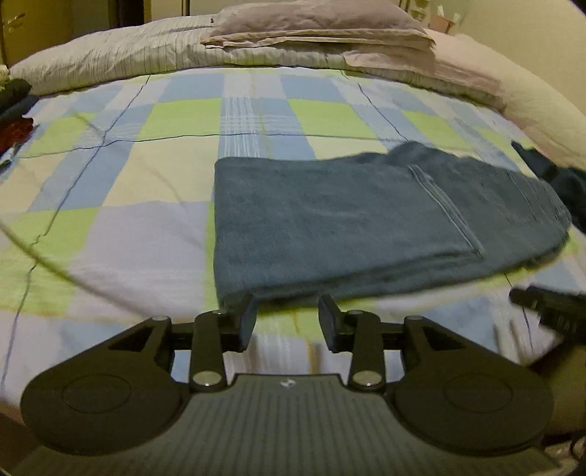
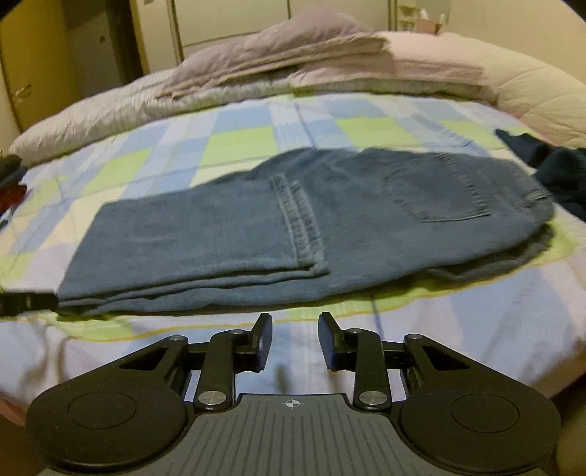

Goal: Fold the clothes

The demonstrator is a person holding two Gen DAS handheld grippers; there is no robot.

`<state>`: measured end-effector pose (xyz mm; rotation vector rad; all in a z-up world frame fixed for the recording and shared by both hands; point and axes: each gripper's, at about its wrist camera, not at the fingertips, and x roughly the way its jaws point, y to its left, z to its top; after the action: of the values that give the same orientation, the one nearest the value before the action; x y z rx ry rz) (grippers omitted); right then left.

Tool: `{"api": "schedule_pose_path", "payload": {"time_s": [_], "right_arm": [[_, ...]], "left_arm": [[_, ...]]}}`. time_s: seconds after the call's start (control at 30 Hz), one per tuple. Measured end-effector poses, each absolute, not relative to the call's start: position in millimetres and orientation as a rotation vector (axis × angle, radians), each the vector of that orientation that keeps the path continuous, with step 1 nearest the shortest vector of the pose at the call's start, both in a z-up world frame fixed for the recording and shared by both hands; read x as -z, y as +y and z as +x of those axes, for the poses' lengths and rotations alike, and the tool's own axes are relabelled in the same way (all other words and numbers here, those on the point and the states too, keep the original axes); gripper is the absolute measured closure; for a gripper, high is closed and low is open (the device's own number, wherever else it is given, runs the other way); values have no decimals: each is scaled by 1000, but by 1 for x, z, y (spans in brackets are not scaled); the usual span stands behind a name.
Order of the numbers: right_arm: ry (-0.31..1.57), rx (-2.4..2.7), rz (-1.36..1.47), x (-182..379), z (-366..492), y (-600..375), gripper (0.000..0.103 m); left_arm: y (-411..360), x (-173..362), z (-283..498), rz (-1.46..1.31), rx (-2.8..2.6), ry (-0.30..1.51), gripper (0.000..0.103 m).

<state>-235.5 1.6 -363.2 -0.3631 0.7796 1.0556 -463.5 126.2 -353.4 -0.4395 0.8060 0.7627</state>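
A pair of blue denim jeans (image 2: 293, 227), folded over into a long flat bundle, is lying across the checked blue, green and lilac bedspread (image 1: 121, 205) of a bed, its length running left to right. In the right wrist view 1 hemmed leg end (image 2: 298, 223) is lying on top near the middle of the bundle, and a back pocket (image 2: 432, 190) is showing toward the right end. The left gripper (image 1: 287, 322) is hovering just in front of the near edge of the jeans at their left end, its 2 jaws standing apart with nothing between them, only bedspread showing in the gap. The right gripper (image 2: 295, 340) is hovering just in front of the near edge around the middle of the bundle, its jaws likewise parted and holding nothing. Each gripper is also showing at the edge of the other's view, blurred. At the far side of the bed a striped pale duvet (image 1: 110, 62) is lying bunched, with folded lilac and pink bedding (image 1: 322, 25) stacked on it. A dark navy garment (image 2: 556, 172) is lying just beyond the right end of the jeans, and at the far left something dark and red (image 1: 14, 128), possibly more clothing, is sitting at the bed's edge.
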Motion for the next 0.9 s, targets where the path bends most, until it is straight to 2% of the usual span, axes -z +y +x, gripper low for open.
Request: {"api": "schedule_pose_path", "payload": {"time_s": [0.03, 0.1, 0.13, 0.17, 0.47, 0.9], "right_arm": [[774, -1044, -357, 357, -237, -5, 70], [757, -1026, -338, 344, -243, -22, 59], [743, -1019, -324, 338, -245, -30, 44], [730, -1013, -309, 332, -248, -38, 37], [680, -982, -231, 300, -275, -90, 37], [658, -988, -214, 287, -299, -114, 37]], "left_arm": [[117, 349, -466, -429, -765, 811, 69], [102, 341, -470, -410, -763, 810, 67], [95, 337, -472, -400, -762, 810, 67], [87, 333, -474, -390, -761, 810, 65], [41, 300, -493, -289, -758, 764, 56], [14, 281, -520, -252, -768, 716, 51]]}}
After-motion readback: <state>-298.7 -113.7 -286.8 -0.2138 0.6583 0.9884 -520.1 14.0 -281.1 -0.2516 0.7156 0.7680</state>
